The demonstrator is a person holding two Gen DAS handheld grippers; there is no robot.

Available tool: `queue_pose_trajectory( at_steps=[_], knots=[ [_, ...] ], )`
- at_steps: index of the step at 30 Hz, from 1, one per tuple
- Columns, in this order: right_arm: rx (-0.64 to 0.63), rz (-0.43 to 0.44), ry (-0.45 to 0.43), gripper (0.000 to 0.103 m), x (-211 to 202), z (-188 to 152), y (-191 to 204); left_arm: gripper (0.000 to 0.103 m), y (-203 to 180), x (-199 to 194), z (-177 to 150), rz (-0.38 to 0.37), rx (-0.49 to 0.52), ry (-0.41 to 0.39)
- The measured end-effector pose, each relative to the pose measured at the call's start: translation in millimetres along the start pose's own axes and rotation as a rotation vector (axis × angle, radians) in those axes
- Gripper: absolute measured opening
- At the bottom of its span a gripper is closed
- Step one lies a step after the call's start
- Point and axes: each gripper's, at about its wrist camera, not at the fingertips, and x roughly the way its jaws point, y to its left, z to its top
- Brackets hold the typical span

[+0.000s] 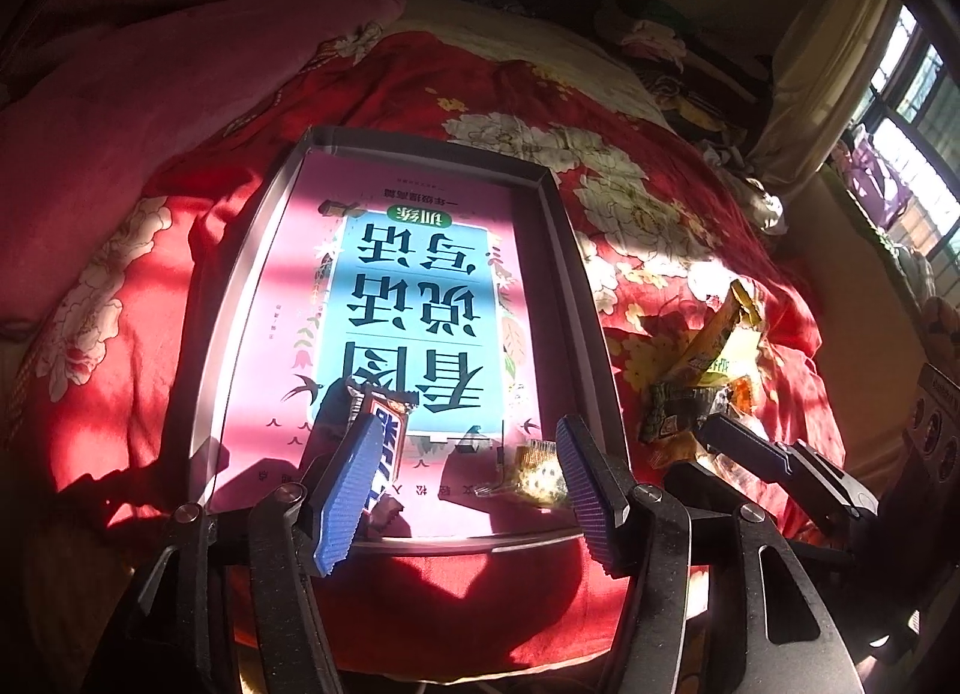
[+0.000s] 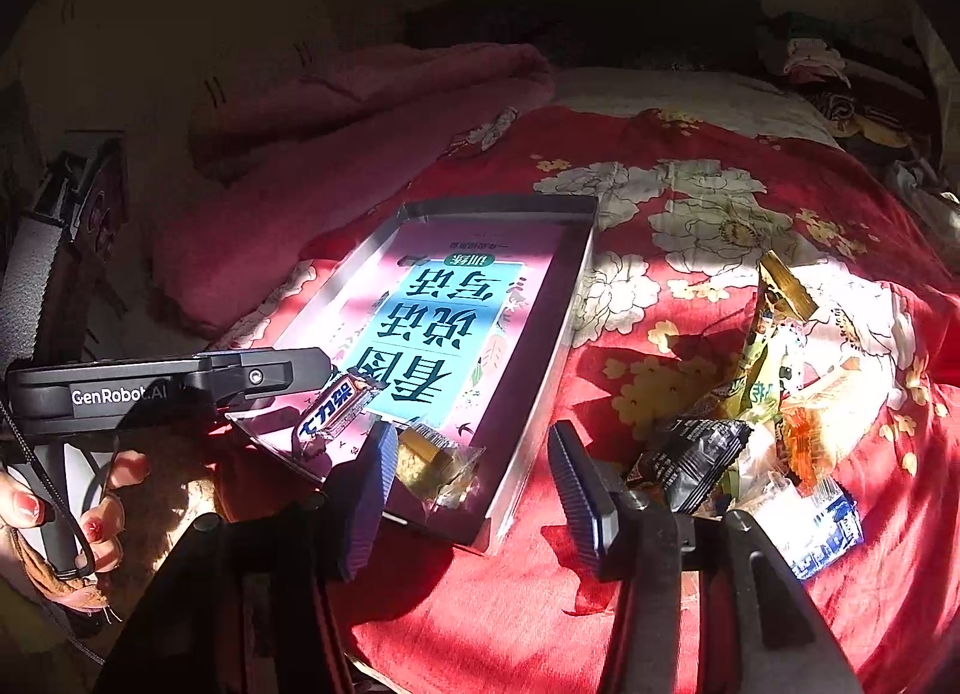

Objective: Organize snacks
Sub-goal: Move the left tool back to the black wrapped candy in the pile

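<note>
A shallow grey box (image 1: 564,250) (image 2: 540,370) lies on the red floral quilt, with a pink and blue book cover inside. A Snickers bar (image 1: 384,454) (image 2: 336,412) and a small clear-wrapped golden snack (image 1: 537,472) (image 2: 435,463) lie at the box's near end. My left gripper (image 1: 465,490) is open, its left finger beside the bar. My right gripper (image 2: 474,496) is open and empty over the box's near right corner. A pile of snack packets (image 2: 774,412) (image 1: 708,382) lies on the quilt to the right of the box.
A pink blanket (image 1: 180,69) is bunched at the far left of the bed. A window (image 1: 906,111) is at the right. A black packet (image 2: 690,454) and a blue-white packet (image 2: 828,532) lie nearest my right gripper.
</note>
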Motion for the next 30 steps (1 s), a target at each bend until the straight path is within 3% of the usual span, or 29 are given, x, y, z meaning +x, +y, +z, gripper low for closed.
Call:
queue_pose_trajectory(
  at_steps=[15,30],
  knots=[
    [0.043,-0.010,-0.104,0.057,-33.9,5.0,-25.6,0.067,-28.1,-10.7,-1.8,-0.004,0.049,-0.021],
    [0.231,-0.101,-0.203,0.058,-71.9,0.0,-101.6,0.067,-65.7,-3.5,-8.3,-0.026,0.127,0.013]
  ],
)
